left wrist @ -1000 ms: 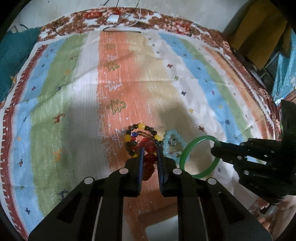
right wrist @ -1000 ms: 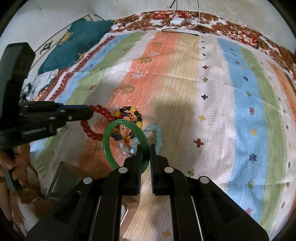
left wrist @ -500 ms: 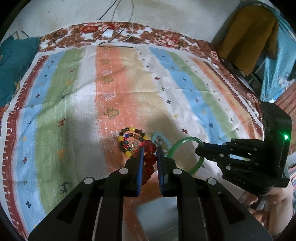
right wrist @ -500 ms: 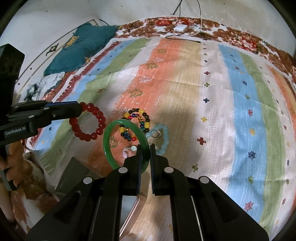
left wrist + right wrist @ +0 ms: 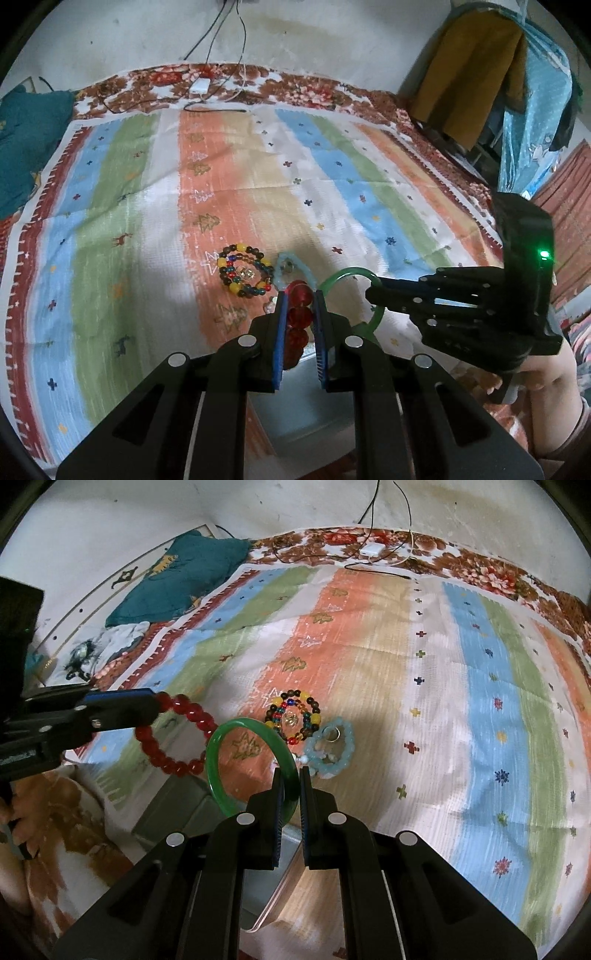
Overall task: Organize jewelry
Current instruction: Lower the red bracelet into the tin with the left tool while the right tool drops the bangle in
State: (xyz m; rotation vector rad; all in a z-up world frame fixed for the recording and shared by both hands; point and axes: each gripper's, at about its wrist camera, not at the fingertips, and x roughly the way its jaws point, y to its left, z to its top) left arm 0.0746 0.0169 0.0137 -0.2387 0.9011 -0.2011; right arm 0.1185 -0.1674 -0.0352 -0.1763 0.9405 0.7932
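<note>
My left gripper (image 5: 299,295) is shut on a red bead bracelet (image 5: 297,317), held in the air; from the right wrist view the bracelet (image 5: 173,734) hangs from that gripper (image 5: 157,705) at the left. My right gripper (image 5: 290,771) is shut on a green bangle (image 5: 236,760), also lifted; it shows in the left wrist view (image 5: 347,275). A multicolour bead bracelet (image 5: 293,716) and a pale blue bead bracelet (image 5: 332,749) with a small ring inside lie on the striped cloth. A clear box (image 5: 184,808) sits below both grippers.
The striped cloth (image 5: 406,664) covers a bed. A teal cloth (image 5: 177,576) lies at its far left corner. Cables and a white charger (image 5: 371,548) lie along the far edge by the wall. Hanging clothes (image 5: 480,74) stand to the right.
Both grippers have risen and pulled back toward the near edge, each carrying its bracelet up off the cloth. The clear box has come into view beneath them.
</note>
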